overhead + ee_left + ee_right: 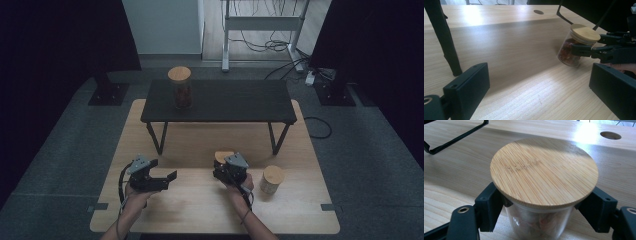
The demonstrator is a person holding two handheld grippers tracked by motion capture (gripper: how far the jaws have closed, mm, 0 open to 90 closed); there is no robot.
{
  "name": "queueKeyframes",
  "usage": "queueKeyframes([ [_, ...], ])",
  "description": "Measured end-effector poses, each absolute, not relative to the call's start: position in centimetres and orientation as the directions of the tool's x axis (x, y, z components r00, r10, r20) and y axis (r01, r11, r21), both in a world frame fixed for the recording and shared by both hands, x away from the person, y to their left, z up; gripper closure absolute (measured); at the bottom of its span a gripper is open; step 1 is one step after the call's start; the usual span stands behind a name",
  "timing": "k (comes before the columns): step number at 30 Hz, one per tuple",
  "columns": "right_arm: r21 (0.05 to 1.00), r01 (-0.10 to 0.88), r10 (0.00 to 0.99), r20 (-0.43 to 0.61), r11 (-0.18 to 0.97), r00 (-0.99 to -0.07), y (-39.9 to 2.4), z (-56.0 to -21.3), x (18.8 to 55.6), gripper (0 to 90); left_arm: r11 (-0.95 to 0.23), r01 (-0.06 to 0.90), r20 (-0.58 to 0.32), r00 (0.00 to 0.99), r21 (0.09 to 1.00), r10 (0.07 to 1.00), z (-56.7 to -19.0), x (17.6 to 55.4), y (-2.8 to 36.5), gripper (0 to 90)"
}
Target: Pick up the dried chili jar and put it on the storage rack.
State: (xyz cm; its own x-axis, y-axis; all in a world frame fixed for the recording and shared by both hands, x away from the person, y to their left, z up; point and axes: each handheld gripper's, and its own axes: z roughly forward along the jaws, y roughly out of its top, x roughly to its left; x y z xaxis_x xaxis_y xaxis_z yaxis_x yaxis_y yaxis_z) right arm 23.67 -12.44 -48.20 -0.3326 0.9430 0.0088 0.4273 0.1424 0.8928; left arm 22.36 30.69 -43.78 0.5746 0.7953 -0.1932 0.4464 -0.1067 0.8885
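Fingers of right gripper clamped on tilted jar, left gripper spread wide, low over table

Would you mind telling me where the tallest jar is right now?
In the high view, the tallest jar stands on the left end of the black shelf at the table's far side, away from both grippers.

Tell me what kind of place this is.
Probably a lab or recording studio, not a home: dark curtains flank a wooden table, loose cables lie on the floor, and a hand-held gripper clamps a lidded jar.
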Motion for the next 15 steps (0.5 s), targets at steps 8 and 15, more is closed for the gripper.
queueKeyframes([
  [8,0.899,0.418,0.945,0.017,0.128,-0.327,-12.53,-48.51,23.57,25.5,-0.107,0.448,-0.192,0.57,0.887,0.799,-43.86,22.36,30.67,2.7],
  [15,0.902,0.415,0.943,0.026,0.121,-0.333,-12.83,-48.64,23.56,25.6,-0.107,0.449,-0.192,0.569,0.887,0.8,-43.93,22.39,30.64,2.7],
])
